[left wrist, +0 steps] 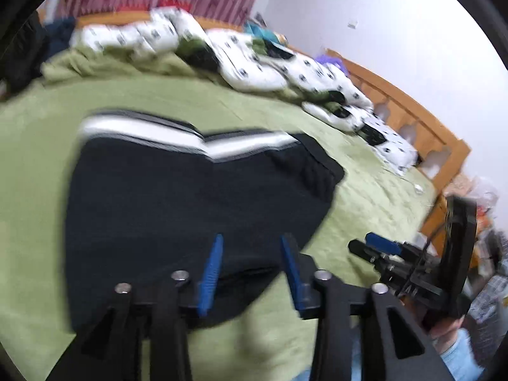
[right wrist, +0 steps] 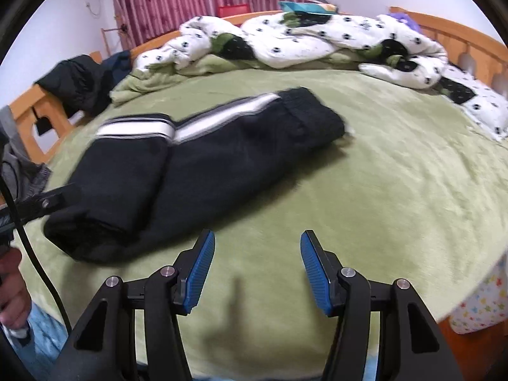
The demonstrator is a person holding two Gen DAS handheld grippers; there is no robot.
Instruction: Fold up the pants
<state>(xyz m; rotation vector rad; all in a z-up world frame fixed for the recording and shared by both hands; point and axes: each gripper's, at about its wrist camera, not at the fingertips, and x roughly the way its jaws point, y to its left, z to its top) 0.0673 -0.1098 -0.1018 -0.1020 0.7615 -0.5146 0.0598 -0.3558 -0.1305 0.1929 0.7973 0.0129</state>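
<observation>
One folded pants, two open-jawed hand-held grippers

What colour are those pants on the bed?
Black pants with white and grey side stripes; clearest in the right wrist view.

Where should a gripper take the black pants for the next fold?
Probably at the waistband end of the black pants, coming from the right. That end lies flat and free on the green blanket, while the other end is already doubled over.
</observation>
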